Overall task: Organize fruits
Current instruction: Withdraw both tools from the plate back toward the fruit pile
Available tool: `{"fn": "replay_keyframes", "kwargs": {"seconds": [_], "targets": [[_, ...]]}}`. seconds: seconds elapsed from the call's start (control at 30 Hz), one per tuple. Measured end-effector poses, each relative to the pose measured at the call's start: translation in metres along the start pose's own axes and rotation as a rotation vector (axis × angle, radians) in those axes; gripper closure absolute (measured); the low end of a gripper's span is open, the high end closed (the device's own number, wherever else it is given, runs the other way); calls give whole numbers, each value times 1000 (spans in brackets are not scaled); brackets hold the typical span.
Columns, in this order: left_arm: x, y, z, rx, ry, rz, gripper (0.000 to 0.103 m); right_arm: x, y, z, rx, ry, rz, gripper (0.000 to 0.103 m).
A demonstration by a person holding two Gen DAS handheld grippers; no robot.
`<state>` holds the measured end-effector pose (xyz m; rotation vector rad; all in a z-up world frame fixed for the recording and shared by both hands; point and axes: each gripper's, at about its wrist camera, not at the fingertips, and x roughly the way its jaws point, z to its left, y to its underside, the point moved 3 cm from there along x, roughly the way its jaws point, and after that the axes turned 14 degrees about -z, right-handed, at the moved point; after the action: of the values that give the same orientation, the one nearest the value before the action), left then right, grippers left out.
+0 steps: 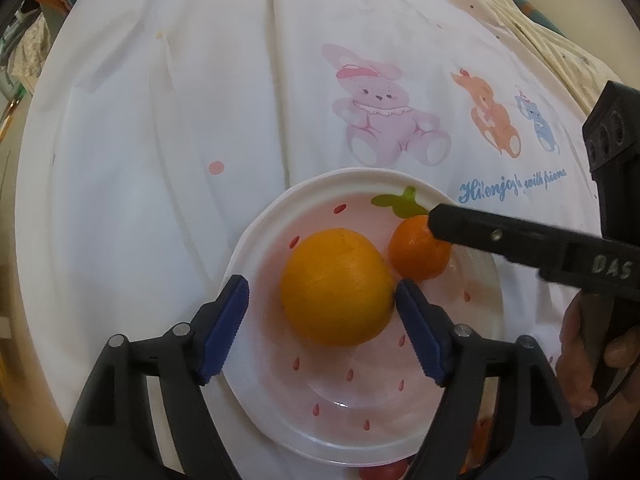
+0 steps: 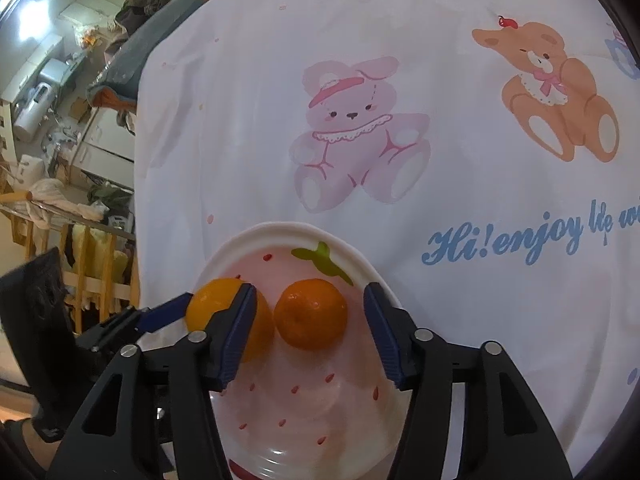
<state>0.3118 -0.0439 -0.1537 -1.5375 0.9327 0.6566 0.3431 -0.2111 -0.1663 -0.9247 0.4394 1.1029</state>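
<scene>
Both fruits sat in the strawberry-print plate [image 1: 256,240], which lay on the cartoon-printed white cloth [image 1: 160,120] — a sensible place for them, since the raised rim would stop round fruit rolling away.

The left gripper [image 1: 322,296] hung over the plate with its fingers spread wide around the large orange [image 1: 338,286]. The blue pad [image 1: 416,328] on one side sat right at the orange's skin, perhaps just touching, while the opposite pad stood clear of it with a visible gap, so nothing was clamped. Whether it was arriving or letting go could not be told from this alone.

The right gripper [image 2: 310,322] was likewise wide open, and the small tangerine [image 2: 311,314] rested between its fingers, apart from both pads. The large orange lay just outside one of them, partly hidden behind it. In the left wrist view the right gripper's dark finger reached across the top of the tangerine (it looked close, but contact could not be confirmed).

The two fruits lay just beside one another, probably touching. That crowding seemed the main risk: closing either pair of fingers could nudge the neighbour. A red object [image 1: 384,472] peeked out at the plate's near edge — too little of it showed to name it.
</scene>
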Motion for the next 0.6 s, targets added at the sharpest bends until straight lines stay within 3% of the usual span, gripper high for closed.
{"fn": "replay_keyframes", "kwargs": {"seconds": [0.27, 0.4, 0.53, 0.6], "targets": [[-16, -4, -4, 16, 18, -34, 29, -25, -5, 6, 12, -5, -61, 22], [-29, -4, -3, 4, 14, -64, 29, -44, -4, 9, 9, 1, -84, 21], [-48, -3, -6, 0, 2, -104, 16, -62, -2, 18, -10, -3, -107, 21], [-60, -2, -10, 4, 4, -124, 14, -71, 0, 22, -15, -9, -122, 21]]}}
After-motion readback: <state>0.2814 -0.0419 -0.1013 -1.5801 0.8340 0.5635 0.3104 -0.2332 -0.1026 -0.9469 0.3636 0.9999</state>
